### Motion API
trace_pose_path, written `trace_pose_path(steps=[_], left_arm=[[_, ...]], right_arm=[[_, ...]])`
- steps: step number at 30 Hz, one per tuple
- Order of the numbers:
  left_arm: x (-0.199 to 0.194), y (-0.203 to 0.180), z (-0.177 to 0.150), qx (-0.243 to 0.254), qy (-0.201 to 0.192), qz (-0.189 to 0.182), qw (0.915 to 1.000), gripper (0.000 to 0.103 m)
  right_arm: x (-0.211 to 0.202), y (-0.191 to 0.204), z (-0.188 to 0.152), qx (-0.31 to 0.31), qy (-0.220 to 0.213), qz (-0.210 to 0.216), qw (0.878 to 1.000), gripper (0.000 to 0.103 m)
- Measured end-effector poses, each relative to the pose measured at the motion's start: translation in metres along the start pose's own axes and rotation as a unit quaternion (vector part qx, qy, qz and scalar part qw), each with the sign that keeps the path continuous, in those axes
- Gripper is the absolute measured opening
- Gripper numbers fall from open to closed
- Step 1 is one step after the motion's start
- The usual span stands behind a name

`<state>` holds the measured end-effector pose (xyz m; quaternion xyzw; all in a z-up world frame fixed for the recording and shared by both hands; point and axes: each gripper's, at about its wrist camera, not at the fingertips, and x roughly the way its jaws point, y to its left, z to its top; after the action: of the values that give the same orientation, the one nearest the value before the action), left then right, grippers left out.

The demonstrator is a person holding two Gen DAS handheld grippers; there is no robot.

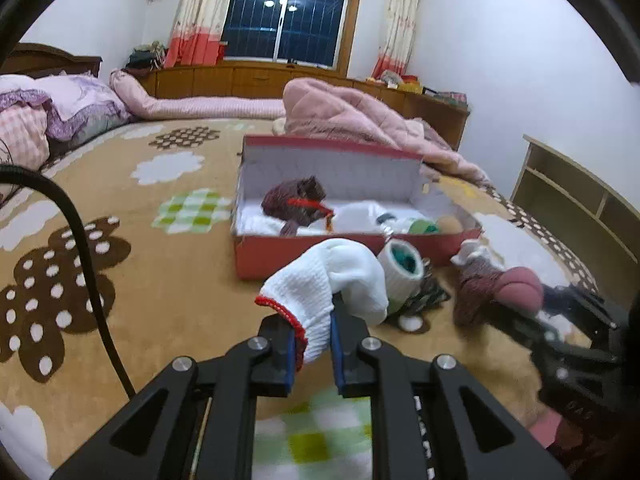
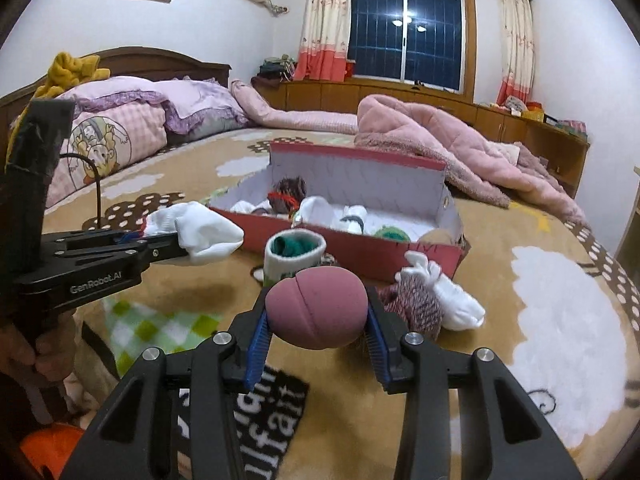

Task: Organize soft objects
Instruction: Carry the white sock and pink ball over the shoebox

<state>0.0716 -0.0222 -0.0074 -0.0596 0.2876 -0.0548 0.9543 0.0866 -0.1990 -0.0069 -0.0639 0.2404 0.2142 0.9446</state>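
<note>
My left gripper (image 1: 314,344) is shut on a white sock with a red cuff (image 1: 324,284), held above the bed; from the right wrist view that sock (image 2: 200,232) hangs at the left gripper (image 2: 160,246). My right gripper (image 2: 318,336) is shut on a dusty-pink soft ball (image 2: 316,308), which also shows in the left wrist view as the pink ball (image 1: 520,292). Ahead lies an open red box (image 2: 360,248) with a white lining, holding a maroon knit piece (image 1: 296,200), white socks and a green item. A white roll with green inside (image 2: 294,256) and a maroon-and-white sock (image 2: 424,300) lie in front of the box.
A tan blanket with cloud and dotted patches (image 1: 160,240) covers the bed. A pink quilt (image 2: 460,148) is heaped behind the box, pillows (image 2: 132,120) lie at the left. A wooden shelf (image 1: 580,188) stands to the right. A person's hand (image 2: 24,360) holds the left gripper's handle.
</note>
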Motion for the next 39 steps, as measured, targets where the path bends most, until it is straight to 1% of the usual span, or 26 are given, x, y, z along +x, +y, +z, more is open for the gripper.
trace_pose_path(steps=[4,6,10,12,15,19,23,27,32,37,39], left_arm=[[-0.009,-0.007,0.008,0.0,-0.012,-0.013,0.9998,0.014],[-0.013,-0.01,0.013,0.001,-0.018,-0.018,0.9997,0.014],[-0.019,-0.013,0.028,0.011,-0.033,-0.016,0.9993,0.014],[-0.02,-0.015,0.036,0.031,-0.049,-0.013,0.9983,0.014],[-0.014,-0.013,0.045,0.058,-0.068,-0.008,0.996,0.014],[0.001,0.001,0.051,0.038,-0.067,-0.014,0.9969,0.014],[0.016,0.012,0.051,0.017,-0.052,-0.011,0.9985,0.014],[0.021,0.007,0.055,0.025,-0.053,-0.009,0.9982,0.014],[0.031,-0.002,0.058,0.048,-0.053,-0.004,0.9975,0.014],[0.06,0.001,0.058,0.053,-0.024,0.011,0.9982,0.014],[0.073,0.004,0.058,0.046,-0.003,0.014,0.9988,0.014]], right_arm=[[-0.003,-0.001,0.006,-0.012,-0.021,-0.003,1.0,0.043],[-0.008,-0.003,0.012,-0.016,-0.042,-0.007,0.999,0.043],[-0.014,-0.009,0.024,-0.009,-0.073,-0.004,0.997,0.043],[-0.013,-0.01,0.031,-0.008,-0.087,-0.002,0.996,0.043],[-0.005,-0.01,0.036,-0.007,-0.092,-0.001,0.996,0.043],[0.009,-0.009,0.037,-0.008,-0.086,-0.005,0.996,0.043],[0.017,-0.011,0.041,-0.005,-0.085,-0.007,0.996,0.043],[0.025,-0.015,0.049,0.011,-0.089,0.001,0.996,0.043],[0.042,-0.013,0.057,-0.027,-0.099,-0.01,0.995,0.043],[0.069,-0.028,0.059,-0.01,-0.076,-0.005,0.997,0.043],[0.076,-0.034,0.06,0.003,-0.065,0.0,0.998,0.043]])
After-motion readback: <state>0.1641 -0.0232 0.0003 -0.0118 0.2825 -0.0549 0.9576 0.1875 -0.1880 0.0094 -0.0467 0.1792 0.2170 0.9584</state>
